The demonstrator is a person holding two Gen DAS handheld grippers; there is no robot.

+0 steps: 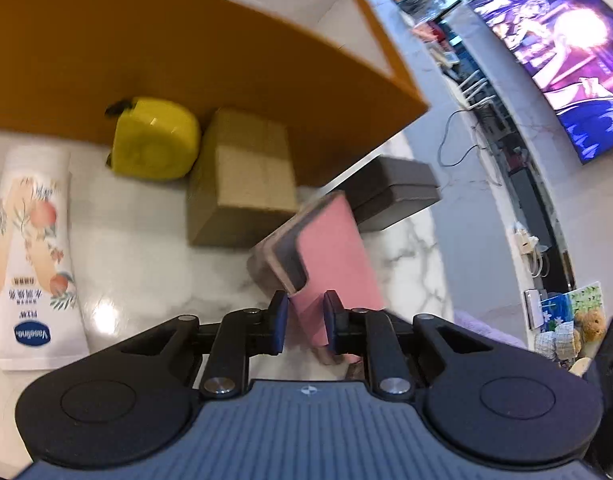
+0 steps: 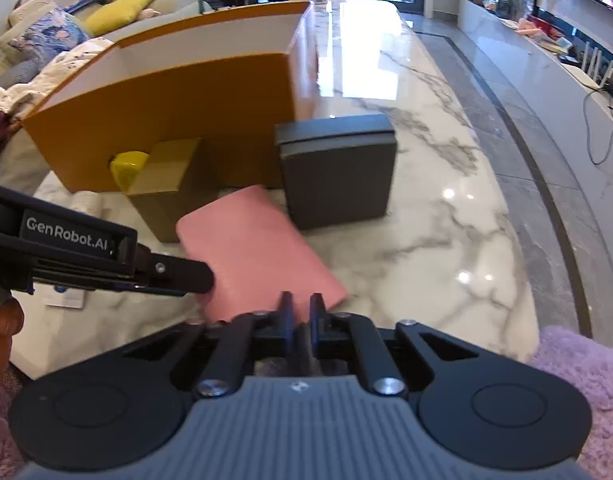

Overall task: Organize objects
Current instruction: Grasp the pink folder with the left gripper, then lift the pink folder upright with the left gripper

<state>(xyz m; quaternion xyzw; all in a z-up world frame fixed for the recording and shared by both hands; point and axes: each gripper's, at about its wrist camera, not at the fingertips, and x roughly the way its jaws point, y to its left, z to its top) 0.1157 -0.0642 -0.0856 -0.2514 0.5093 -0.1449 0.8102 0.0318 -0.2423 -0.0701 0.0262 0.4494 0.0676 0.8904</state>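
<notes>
A white marble table [image 2: 446, 208] with grey veins carries everything. The largest thing on it is an open orange box [image 2: 178, 116] with white inner walls, standing toward the far side. Against its near wall sit three things: a dark grey lidded box [image 2: 336, 168] to the right, a plain brown cardboard box [image 1: 242, 180] in the middle, and a yellow tape measure [image 1: 154, 138] touching the cardboard box on its left. Further left, well apart from the tape measure, a white Vaseline tube [image 1: 34, 256] printed with peaches lies flat on the table.

In front of the cardboard box and the grey box lies a pink wallet [image 2: 254, 248], tilted, with its far end near the grey box and its near end toward both claws. From the left wrist view its edge shows a dark lining layer.

The left claw [image 1: 305, 322] has its two blue-padded fingers [image 1: 280, 320] on either side of the wallet's near end, pressing on the pink cover. From the right wrist view this same claw comes in from the left and meets the wallet's left edge.

The right claw [image 2: 298, 316] is at the wallet's near edge, its fingers drawn close together; the pink edge runs in between them, so it is clamped on the wallet too.
</notes>
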